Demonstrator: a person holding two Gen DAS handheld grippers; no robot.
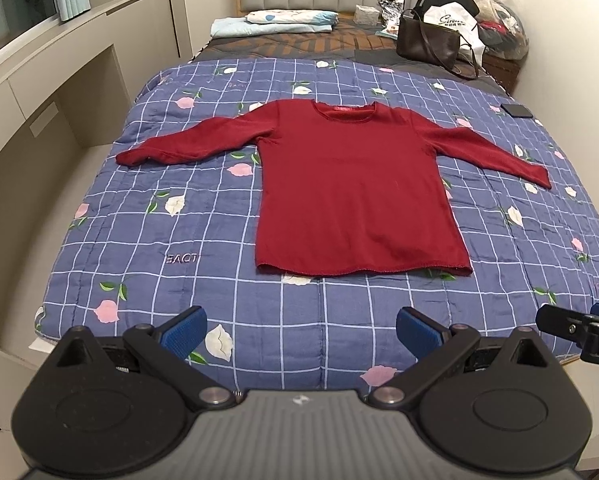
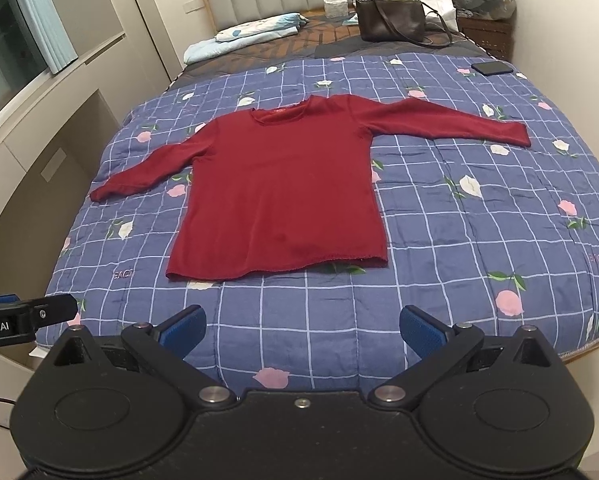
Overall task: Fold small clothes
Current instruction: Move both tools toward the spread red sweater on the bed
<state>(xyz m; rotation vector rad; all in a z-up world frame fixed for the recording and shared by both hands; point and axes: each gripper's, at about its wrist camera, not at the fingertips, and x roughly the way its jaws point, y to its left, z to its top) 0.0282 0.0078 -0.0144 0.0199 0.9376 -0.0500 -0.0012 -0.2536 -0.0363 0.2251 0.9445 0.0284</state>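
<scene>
A dark red long-sleeved top (image 1: pixel 359 188) (image 2: pixel 283 188) lies flat and face up on the blue checked quilt (image 1: pixel 203 216) (image 2: pixel 479 208), both sleeves spread out, neckline toward the headboard, hem toward me. My left gripper (image 1: pixel 301 330) hovers open above the quilt's near edge, short of the hem, nothing between its blue pads. My right gripper (image 2: pixel 302 328) is open too, at the same distance from the hem. Each gripper shows at the other view's edge: the right one (image 1: pixel 579 326) and the left one (image 2: pixel 31 314).
A black phone (image 1: pixel 517 110) (image 2: pixel 492 68) lies on the quilt at the far right. A brown handbag (image 1: pixel 427 42) (image 2: pixel 391 20), a white bag and folded bedding (image 1: pixel 275 22) sit by the headboard. Built-in cabinets (image 1: pixel 39 128) run along the left side.
</scene>
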